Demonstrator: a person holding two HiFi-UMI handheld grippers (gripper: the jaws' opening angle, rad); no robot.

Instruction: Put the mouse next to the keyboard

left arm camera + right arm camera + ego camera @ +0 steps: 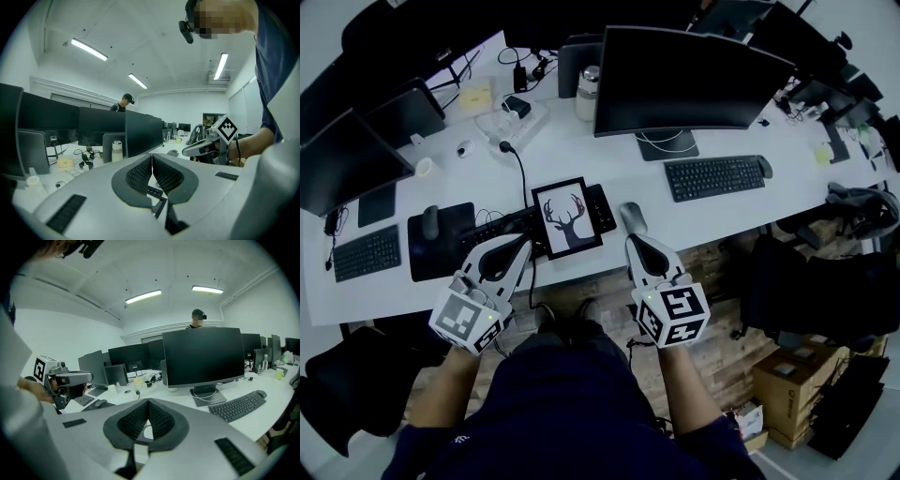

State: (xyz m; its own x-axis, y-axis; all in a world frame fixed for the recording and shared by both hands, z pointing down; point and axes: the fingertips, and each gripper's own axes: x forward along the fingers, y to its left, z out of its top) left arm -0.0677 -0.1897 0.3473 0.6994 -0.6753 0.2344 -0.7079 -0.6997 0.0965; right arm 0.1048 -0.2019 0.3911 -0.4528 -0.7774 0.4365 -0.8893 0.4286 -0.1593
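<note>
Left gripper [152,164] and right gripper [148,405] clenched, empty; ribbed black pads meet. Rounded grey mouse [633,217] on smooth white desk [581,150].

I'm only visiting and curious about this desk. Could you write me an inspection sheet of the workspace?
Surface: long white desk, shared by several workstations.
Job's things: grey mouse lies just right of the near keyboard.
Clutter: deer picture lying across that keyboard; can; second mouse on a dark pad.
Grippers: left hand-held gripper and right hand-held gripper both shut and empty, at the desk's near edge.
Cables: black cable runs toward the near keyboard.
Surroundings: monitor; cardboard boxes on the floor; a person behind the monitor.
</note>
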